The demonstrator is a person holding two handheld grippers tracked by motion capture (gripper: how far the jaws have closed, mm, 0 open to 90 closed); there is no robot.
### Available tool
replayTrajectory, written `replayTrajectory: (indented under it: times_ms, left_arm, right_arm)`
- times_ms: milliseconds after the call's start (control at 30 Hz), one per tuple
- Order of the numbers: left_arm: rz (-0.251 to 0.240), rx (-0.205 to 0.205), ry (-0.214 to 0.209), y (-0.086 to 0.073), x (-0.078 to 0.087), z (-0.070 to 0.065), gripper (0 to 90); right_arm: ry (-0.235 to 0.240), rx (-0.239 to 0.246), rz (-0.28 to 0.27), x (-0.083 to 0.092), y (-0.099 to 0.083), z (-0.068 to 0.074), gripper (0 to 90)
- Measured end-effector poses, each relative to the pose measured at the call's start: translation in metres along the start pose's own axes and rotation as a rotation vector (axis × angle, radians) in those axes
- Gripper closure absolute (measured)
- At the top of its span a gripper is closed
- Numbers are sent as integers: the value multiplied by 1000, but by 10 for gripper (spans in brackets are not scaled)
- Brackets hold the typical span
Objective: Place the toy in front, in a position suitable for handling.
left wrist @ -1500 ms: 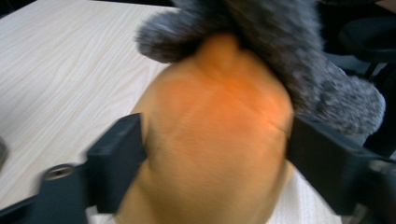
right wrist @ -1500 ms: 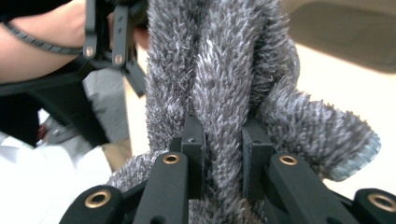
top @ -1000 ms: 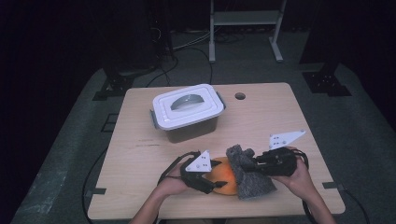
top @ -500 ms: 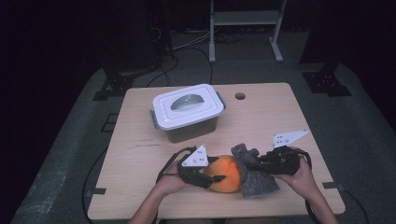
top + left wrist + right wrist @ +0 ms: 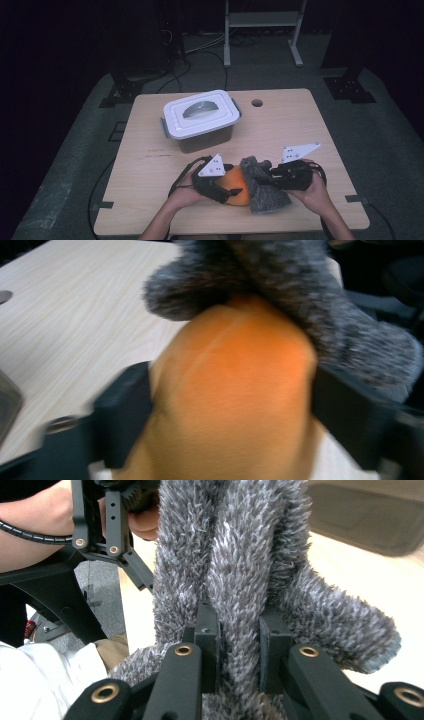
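At the table's near edge, the right gripper [image 5: 239,630] pinches the grey fur [image 5: 235,555], stretching it while the left gripper [image 5: 230,405], jaws just widened, straddles the orange ball [image 5: 235,400], steadying it.

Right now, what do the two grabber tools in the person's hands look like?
Both are black. The left gripper and the right gripper each carry a pale grey three-cornered plate with small dots. Black cables trail from them. The right one's jaws have brass-coloured rivets.
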State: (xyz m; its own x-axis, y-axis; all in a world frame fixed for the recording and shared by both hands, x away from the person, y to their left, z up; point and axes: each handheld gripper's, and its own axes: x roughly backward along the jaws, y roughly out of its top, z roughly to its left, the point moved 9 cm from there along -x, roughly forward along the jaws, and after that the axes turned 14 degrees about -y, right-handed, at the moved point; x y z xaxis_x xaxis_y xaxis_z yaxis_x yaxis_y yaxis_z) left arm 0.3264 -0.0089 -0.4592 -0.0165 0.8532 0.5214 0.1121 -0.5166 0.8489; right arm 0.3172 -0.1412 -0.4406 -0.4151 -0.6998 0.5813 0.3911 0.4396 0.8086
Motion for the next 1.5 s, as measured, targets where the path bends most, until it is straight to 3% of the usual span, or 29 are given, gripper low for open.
replayTrajectory:
  times_ms: [67,167,333,467,533,600,667,733,800,900,1000,1133,1233,1367,1500]
  left_arm:
    - [6,53,-14,-7,-4,6,65]
    - [-13,82,-34,-9,-5,8,54]
    - [4,47,-66,-9,0,2,166]
    - [6,15,-124,-8,6,-6,259]
    - [4,18,-113,-9,7,-5,253]
    - [29,56,-82,-13,3,2,164]
    - [28,89,-95,-18,0,5,100]
    - [11,95,-111,-19,-1,4,134]
    - [20,68,-112,-20,0,1,216]
    - [27,49,-108,-19,1,-1,315]
    - [31,30,-99,-18,0,-2,359]
    - [28,31,-86,-16,3,-2,378]
    - [16,34,-84,-14,6,0,383]
    - [9,29,-67,-9,15,2,390]
    - [26,-1,-42,-3,19,-2,395]
  right_arm:
    - [5,-2,0,0,-1,0,747]
    - [1,-5,5,-1,-2,-2,747]
    - [-23,-35,25,-1,-10,-16,745]
    - [-57,-67,45,-1,-19,-29,744]
    - [-65,-80,50,-1,-23,-33,743]
    - [-64,-86,50,-2,-24,-35,743]
    - [-66,-84,52,-1,-24,-35,743]
    - [-69,-84,50,-1,-23,-34,743]
    - [-63,-84,46,1,-21,-33,742]
    - [-56,-77,-3,9,-11,-28,747]
    - [-24,-49,-50,17,4,-16,749]
    - [-33,11,-10,10,3,-6,745]
    - [-19,-34,-13,10,-4,-15,745]
    - [-65,-56,9,10,-13,-26,744]
    - [-56,-41,-52,15,4,-17,744]
